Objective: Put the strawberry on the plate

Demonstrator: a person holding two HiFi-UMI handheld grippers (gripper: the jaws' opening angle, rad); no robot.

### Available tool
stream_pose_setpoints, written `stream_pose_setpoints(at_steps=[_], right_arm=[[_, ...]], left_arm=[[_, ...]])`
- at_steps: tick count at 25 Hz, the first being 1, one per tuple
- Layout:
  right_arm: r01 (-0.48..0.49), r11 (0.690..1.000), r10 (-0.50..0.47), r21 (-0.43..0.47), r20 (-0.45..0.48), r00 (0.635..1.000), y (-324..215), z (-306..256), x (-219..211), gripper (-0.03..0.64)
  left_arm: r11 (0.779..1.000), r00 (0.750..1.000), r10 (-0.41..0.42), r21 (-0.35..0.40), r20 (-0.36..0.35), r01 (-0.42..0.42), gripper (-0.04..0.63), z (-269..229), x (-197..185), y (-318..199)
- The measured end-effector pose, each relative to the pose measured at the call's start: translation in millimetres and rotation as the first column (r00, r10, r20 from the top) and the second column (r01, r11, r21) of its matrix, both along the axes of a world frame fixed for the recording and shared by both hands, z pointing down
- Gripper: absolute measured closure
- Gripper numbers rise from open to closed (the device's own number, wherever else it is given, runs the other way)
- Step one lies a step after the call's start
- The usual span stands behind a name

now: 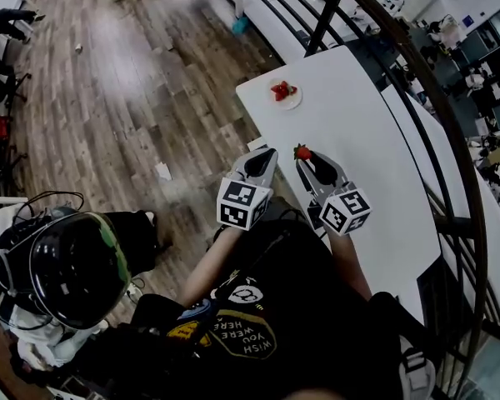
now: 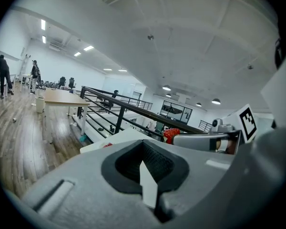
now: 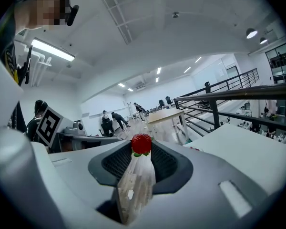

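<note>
My right gripper pinches the strawberry at its tips over the white table's near end. I should carry it level to the plate farther along and release it low. My left gripper is closed and empty.

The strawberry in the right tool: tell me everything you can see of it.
Small, rounded, red strawberry with green leaves at its lower end. It is pinched between the very tips of the right tool, held in the air over the white table, short of the plate. Nothing else touches it.
</note>
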State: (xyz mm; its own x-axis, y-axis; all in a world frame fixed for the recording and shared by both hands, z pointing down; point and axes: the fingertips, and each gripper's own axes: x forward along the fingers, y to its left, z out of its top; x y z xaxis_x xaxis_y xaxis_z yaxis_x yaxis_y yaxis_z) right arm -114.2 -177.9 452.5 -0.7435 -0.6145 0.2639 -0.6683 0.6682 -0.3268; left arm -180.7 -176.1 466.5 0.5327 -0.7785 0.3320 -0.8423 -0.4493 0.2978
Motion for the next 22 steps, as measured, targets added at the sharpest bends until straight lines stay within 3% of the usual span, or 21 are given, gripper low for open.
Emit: stream_pose_setpoints(at_steps=[6,11,22], right_arm=[[0.018,1.000,-0.018,-0.018,-0.018,1.000,-14,8,-10,0.486],[0.019,1.000,-0.019,-0.001,-0.005,1.000,-41,2,-9,0.485],[0.022,1.000,-0.022,-0.004,0.029,0.999,-97,8,15,0.485]], left_arm=[[1.000,1.000,-0.008,-0.025,0.000,0.008,0.594,10,-7,-11],[0.996,1.000,-0.008,-0.088,0.019,0.009,0.594,25,-10,-44],[0.998,0.994,0.049,-0.047,0.099,-0.044,0.594,10,28,-106]])
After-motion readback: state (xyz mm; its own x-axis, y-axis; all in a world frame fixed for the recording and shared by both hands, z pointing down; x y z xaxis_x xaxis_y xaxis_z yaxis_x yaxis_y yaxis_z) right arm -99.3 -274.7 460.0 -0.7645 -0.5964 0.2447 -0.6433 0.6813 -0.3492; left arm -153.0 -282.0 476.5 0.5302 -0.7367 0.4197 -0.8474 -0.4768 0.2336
